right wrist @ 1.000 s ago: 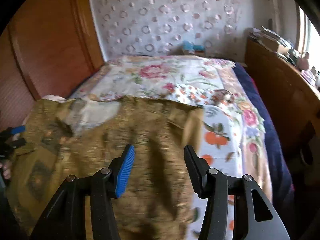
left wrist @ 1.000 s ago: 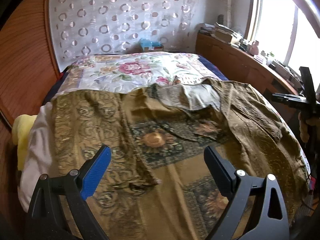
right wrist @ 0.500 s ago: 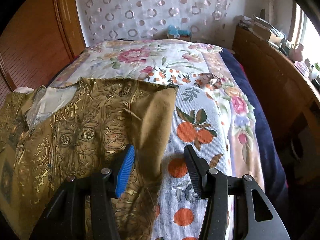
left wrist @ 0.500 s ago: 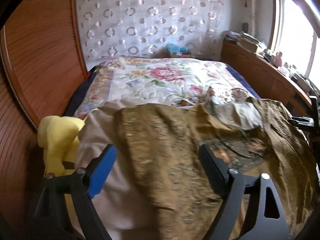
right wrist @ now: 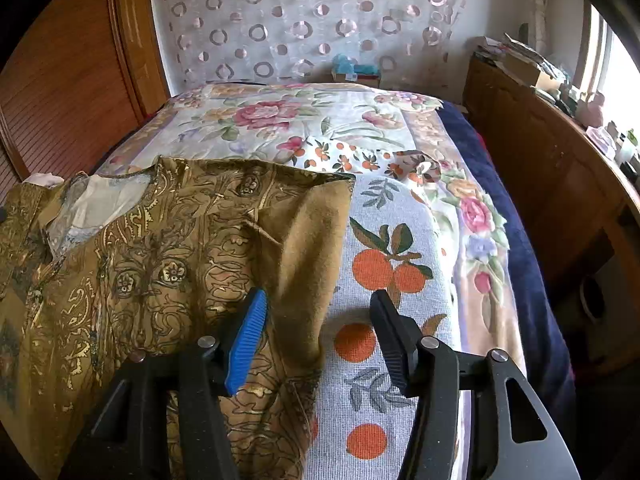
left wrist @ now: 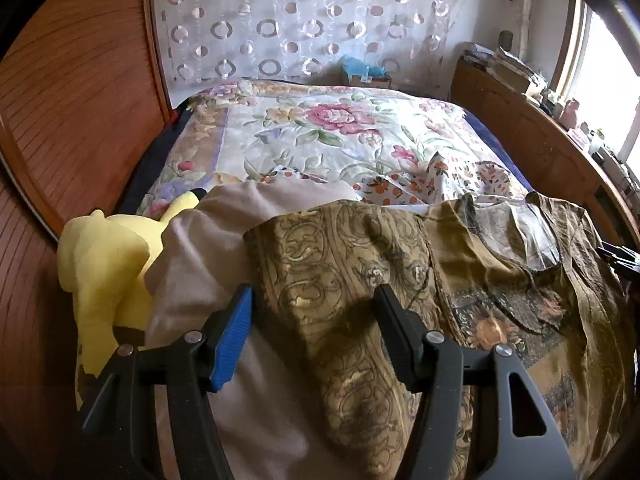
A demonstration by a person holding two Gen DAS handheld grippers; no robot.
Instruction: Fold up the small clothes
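A brown-gold patterned shirt lies spread across the near end of the bed, its collar with pale lining toward the right. My left gripper is open, its jaws straddling the shirt's left part. In the right wrist view the same shirt fills the left half, its right sleeve lying over an orange-print cloth. My right gripper is open over the sleeve's outer edge. Neither holds anything.
A beige cloth and a yellow plush toy lie at the bed's left edge under the shirt. A floral bedspread covers the far bed. Wooden panels stand left; a cluttered wooden cabinet runs along the right.
Both grippers swung outward: the left one moved left to the shirt's left edge and lower, the right one moved right to the right sleeve's edge. The shirt lies flatter.
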